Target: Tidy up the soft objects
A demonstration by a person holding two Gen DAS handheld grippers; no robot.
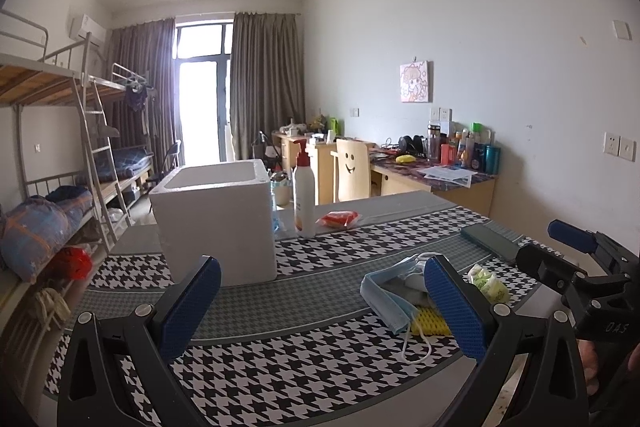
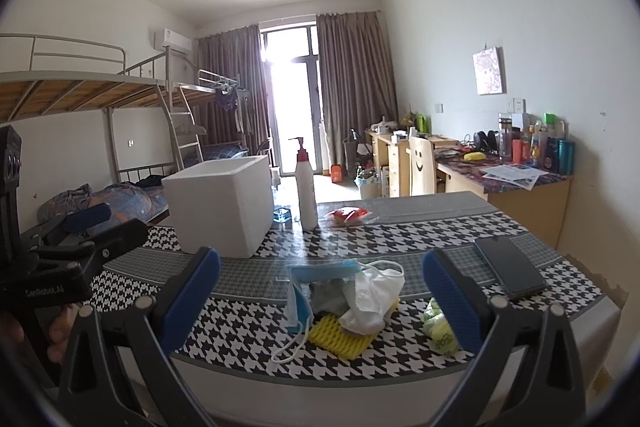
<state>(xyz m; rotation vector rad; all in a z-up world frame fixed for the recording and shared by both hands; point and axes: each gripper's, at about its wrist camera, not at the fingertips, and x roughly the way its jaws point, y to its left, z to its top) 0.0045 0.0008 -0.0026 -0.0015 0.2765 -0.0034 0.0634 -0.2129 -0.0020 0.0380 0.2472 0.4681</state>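
We hold both grippers low over the near edge of the worktop (image 2: 420,227), which is covered in a cloth of black-and-white houndstooth bands and finer grey check. The left gripper (image 1: 320,307) has its ribbed blue pads spread wide with nothing between them; the right gripper (image 2: 320,299) is spread just as wide and empty too.

The soft things lie in a loose heap near the front edge. A pleated blue mask (image 2: 304,291) with a thin white ear loop drapes over a yellow sponge (image 2: 340,337) with a ridged, waffle-like surface. A crumpled white mask (image 2: 372,299) rests on top of the sponge, touching the blue one. Just to the right lies a small green-and-white crinkled packet (image 2: 438,323), partly hidden behind the right gripper's pad.

Further back stands a white foam box (image 2: 220,203), blocky, thick-walled and open at the top. Beside it, to the right, a tall white pump bottle (image 2: 306,187) stands upright, and next to that lies a red packet (image 2: 346,215) in clear wrap. A flat dark phone (image 2: 510,267) lies on the right side of the worktop, apart from the heap.
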